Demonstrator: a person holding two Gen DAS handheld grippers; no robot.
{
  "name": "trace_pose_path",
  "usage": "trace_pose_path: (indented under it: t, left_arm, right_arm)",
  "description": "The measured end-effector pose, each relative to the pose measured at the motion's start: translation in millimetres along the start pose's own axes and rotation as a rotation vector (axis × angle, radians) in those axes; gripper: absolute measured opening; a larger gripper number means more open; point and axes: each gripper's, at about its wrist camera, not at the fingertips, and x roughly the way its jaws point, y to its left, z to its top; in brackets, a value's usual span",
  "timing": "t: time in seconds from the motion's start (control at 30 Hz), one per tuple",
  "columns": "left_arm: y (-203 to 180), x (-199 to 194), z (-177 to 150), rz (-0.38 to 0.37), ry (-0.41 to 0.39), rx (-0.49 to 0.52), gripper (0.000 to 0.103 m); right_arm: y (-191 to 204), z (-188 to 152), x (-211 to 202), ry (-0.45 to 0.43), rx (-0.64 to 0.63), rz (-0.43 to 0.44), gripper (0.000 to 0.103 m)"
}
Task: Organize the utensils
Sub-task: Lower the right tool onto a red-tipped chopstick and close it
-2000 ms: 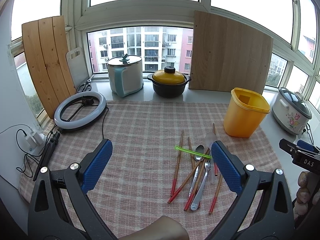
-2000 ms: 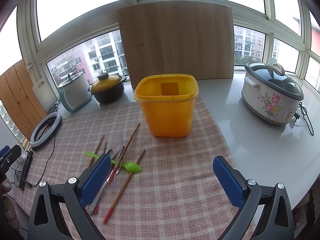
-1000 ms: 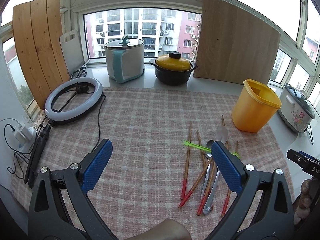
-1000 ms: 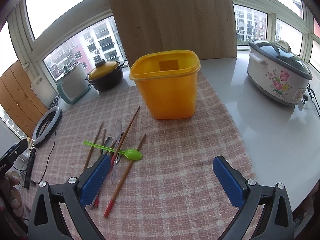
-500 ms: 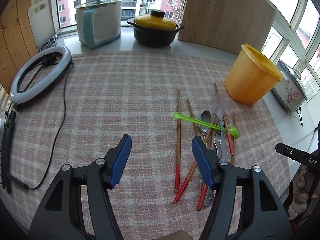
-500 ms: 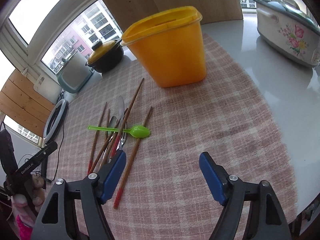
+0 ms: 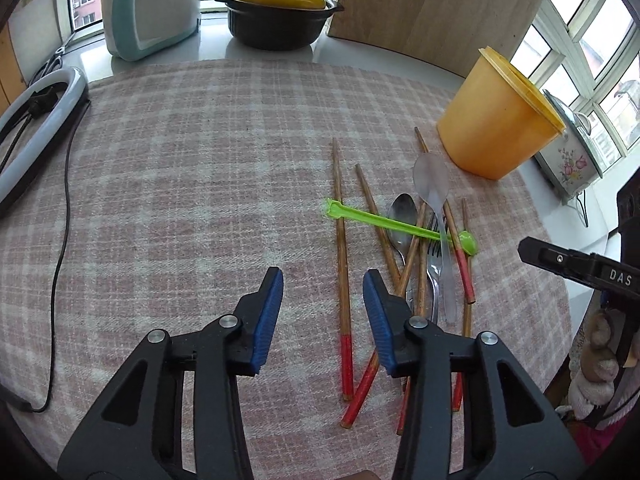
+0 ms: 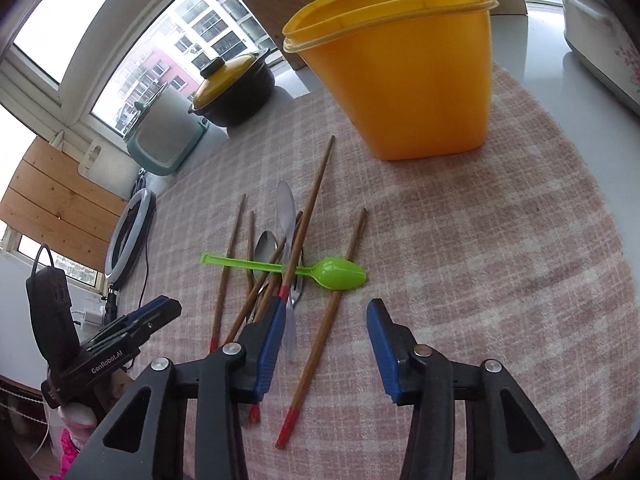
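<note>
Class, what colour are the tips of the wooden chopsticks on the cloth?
Red: the wooden chopsticks have red-painted ends, clearest in the right wrist view.

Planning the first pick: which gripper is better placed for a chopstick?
Right, probably. The right gripper has a red-tipped chopstick between its closing jaws, untouched; the left gripper, also closing, frames only cloth.

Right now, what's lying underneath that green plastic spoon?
The green plastic spoon lies across wooden chopsticks, a metal spoon and a fork. A clear plastic spoon crosses over its handle. The cloth directly beneath is covered.
</note>
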Motion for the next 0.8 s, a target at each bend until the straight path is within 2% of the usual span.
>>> trace_pose_path:
  t: [0.1, 0.43, 0.5, 0.6, 0.8]
  left_arm:
    - [-1.9, 5.2, 0.5, -0.019, 0.011, 0.011, 0.038]
    - [-0.2, 19.9, 2.5, -0.045, 0.037, -0.023, 0.037]
    - [-0.7, 23.4, 3.9, -0.039, 0.042, -0.019, 0.031]
    - [-0.3, 28.7, 5.1, -0.031, 0.051, -0.020, 0.030]
    - [-0.9, 35.4, 7.7, -0.024, 0.058, -0.024, 0.030]
  right_arm:
    - [4.9, 10.2, 12.8, 0.017, -0.004, 0.048, 0.037]
    - [-6.8, 30.8, 54.6, 0.071, 0.091, 0.149, 0.028]
    - [-10.1, 33.0, 59.6, 0.084, 0.116, 0.172, 0.026]
    - [-12.9, 36.2, 66.3, 0.098, 0.132, 0.184, 0.022]
    - [-14.5, 41.5, 75.1, 0.113, 0.140, 0.206, 0.021]
